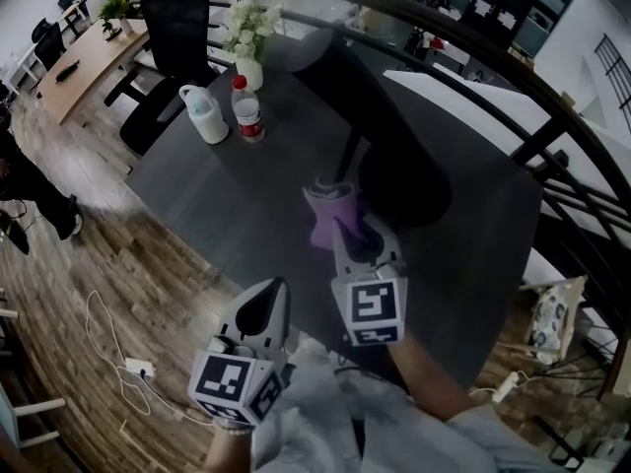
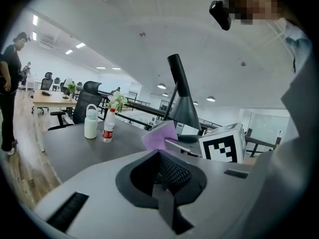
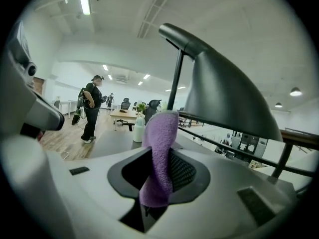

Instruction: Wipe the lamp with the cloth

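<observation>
The right gripper (image 1: 342, 227) is closed tight on the purple cloth (image 3: 160, 148), which stands up from between its jaws just beside the black lamp shade (image 3: 227, 96), above the dark worktop (image 1: 217, 200). Whether cloth and shade touch is unclear. The left gripper (image 1: 273, 302) hangs at the worktop's near edge, jaws together with nothing between them.
</observation>
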`<control>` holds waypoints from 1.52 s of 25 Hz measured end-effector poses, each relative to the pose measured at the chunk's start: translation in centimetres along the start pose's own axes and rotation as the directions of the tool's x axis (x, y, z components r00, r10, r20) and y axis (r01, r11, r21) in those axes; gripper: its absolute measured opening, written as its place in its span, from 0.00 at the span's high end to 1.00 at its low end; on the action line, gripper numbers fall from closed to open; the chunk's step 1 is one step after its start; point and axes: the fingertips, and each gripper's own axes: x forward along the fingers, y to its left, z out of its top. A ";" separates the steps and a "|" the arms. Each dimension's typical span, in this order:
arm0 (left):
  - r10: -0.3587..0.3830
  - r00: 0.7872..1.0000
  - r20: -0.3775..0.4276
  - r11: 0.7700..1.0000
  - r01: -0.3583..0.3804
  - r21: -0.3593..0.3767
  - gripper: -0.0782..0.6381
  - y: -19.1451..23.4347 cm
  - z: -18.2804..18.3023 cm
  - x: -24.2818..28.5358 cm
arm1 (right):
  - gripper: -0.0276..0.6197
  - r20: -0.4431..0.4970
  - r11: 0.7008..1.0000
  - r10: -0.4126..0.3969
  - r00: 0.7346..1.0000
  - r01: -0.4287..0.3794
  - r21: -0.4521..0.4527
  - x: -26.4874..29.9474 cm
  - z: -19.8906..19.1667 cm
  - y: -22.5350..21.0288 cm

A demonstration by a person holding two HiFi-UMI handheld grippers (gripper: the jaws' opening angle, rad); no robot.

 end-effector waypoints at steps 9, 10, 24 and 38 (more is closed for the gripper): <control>0.014 0.999 -0.042 0.999 -0.016 -0.031 0.88 0.4 -1.0 0.0 | 0.81 -0.104 0.998 0.054 0.993 -0.052 0.026 2.1 -5.5 0.5; 0.015 0.999 -0.044 0.999 -0.017 -0.034 0.88 0.4 -1.1 0.1 | 0.81 -0.113 0.998 0.058 0.992 -0.056 0.025 2.3 -5.9 0.6; 0.003 0.997 -0.074 0.999 -0.006 -0.038 0.88 0.1 -2.3 0.6 | 0.81 -0.320 0.990 0.134 0.938 -0.141 0.002 2.9 -14.1 0.1; 0.017 0.995 -0.102 0.998 -0.023 -0.058 0.88 0.0 -3.6 0.9 | 0.81 -0.362 0.955 0.138 0.922 -0.221 -0.199 7.0 -15.2 -3.0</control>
